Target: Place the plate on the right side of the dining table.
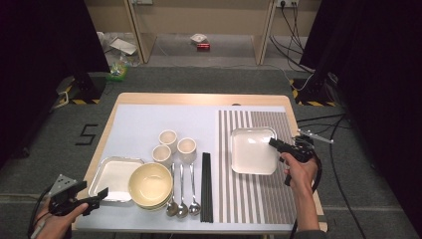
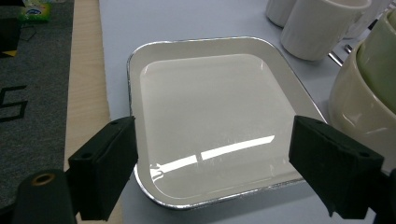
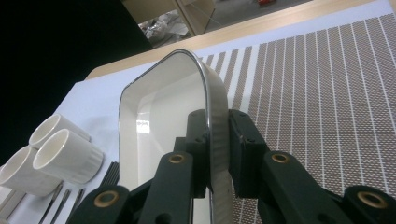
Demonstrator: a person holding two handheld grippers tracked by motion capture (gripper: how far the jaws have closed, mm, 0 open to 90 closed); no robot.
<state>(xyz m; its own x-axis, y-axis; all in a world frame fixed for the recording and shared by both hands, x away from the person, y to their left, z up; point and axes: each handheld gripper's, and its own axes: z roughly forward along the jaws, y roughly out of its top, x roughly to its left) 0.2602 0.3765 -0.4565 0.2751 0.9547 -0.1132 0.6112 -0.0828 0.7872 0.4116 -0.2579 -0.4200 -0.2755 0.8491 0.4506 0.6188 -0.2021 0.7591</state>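
The right hand-held gripper (image 1: 276, 144) was clamped on the right rim of a square white plate (image 1: 253, 150), one jaw inside the rim and one outside, as the right gripper view showed plainly (image 3: 215, 154). That plate (image 3: 159, 121) sat on the striped mat (image 1: 259, 199) toward the right edge of the table (image 1: 199, 98), so one plate seemed already placed there or nearly so, though still held.

The left hand-held gripper (image 1: 97, 196) hung with its jaws spread wide and nothing between them, at the near left corner of the table. Just ahead of it lay a second square plate (image 2: 210, 121), flat on the pale mat and not yet gripped; I judged this the next piece to be moved.

Beside that plate stood stacked bowls (image 1: 151, 185), then three spoons (image 1: 182, 191) and black chopsticks (image 1: 206, 186), with three white cups (image 1: 173, 145) behind. All of these looked untouched, so most of the setting-out appeared left to do.
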